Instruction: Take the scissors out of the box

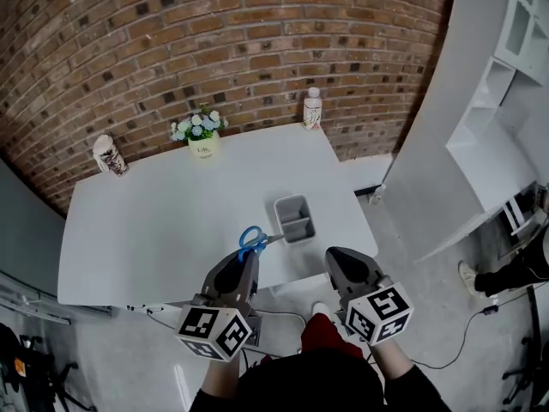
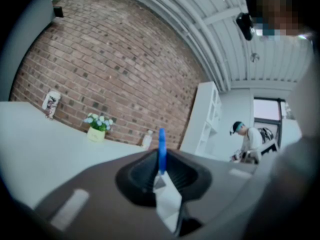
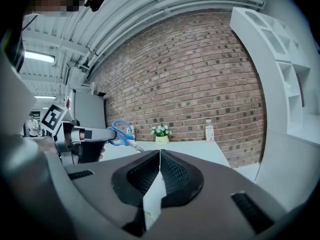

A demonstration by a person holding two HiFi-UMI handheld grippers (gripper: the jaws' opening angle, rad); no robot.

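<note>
Step in hand: extraction, judged all but done.

- Scissors [image 1: 254, 239]: clear of grey box [image 1: 302, 233], held in the air just near-left of it, blades pointing right toward its rim.
- Left gripper [image 1: 248, 261]: jaws nearly together, clamped on the blue handle.
- Right gripper [image 1: 344, 262]: jaws pressed together, nothing between; by near edge of white table [image 1: 154, 230], right of left gripper.
- Next move, probably: carry left, lay flat on bare tabletop, then ease jaws apart.
- Hard to make out: blade tips, small against box; whether touching box, undecidable. Box interior only partly shown.
</note>
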